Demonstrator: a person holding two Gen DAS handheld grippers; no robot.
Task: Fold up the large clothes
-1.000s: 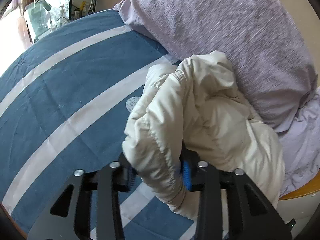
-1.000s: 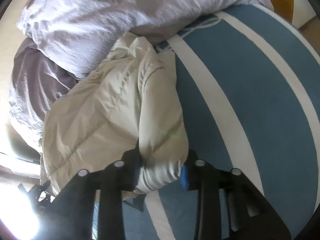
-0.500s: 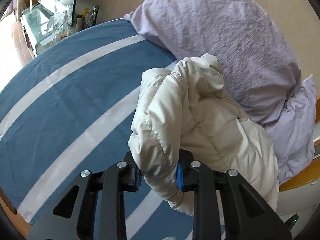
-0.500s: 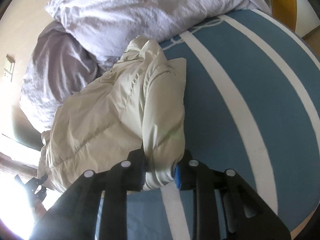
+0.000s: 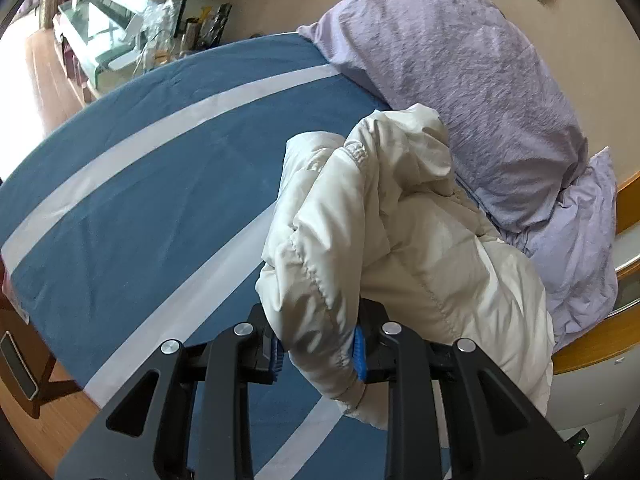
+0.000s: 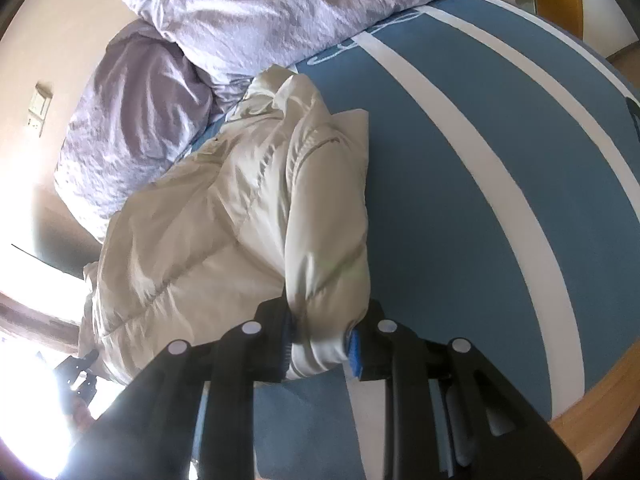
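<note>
A cream puffer jacket (image 5: 400, 232) lies bunched on the blue bed with white stripes (image 5: 140, 200), against the purple pillows. My left gripper (image 5: 318, 350) is shut on a gathered cuff end of the jacket and holds it above the sheet. The jacket also shows in the right wrist view (image 6: 240, 208). My right gripper (image 6: 320, 350) is shut on another bunched end of the jacket, lifted off the bed (image 6: 480, 160). The jacket's underside is hidden.
Two purple pillows (image 5: 460, 80) lean on the wall behind the jacket; they also show in the right wrist view (image 6: 260, 8). A wooden bed frame edge (image 5: 592, 344) runs at the right. A cluttered glass table (image 5: 100, 28) stands beyond the bed's far side.
Both grippers have pulled back and up with the jacket ends held. More of the bed and pillows shows now, and the jacket is drawn away from the pillows.
</note>
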